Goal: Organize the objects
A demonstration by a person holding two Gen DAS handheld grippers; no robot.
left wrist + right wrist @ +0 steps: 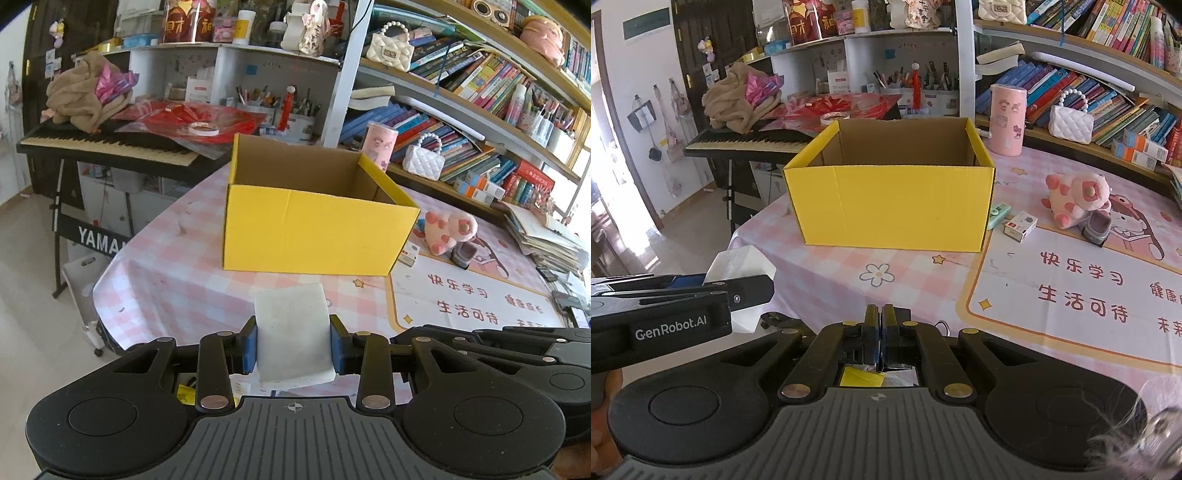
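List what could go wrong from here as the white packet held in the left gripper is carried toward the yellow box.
1. The left gripper pinches the soft white packet only at its sides; it may buckle and slip out.
2. The yellow box has tall walls, so a low approach could hit the near wall and push the light box.
3. The shut right gripper sits close alongside; the two could collide.

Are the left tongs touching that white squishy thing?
Touching. In the left wrist view the left tongs have both blue pads pressed flat against the sides of the white packet, with no gap on either side.
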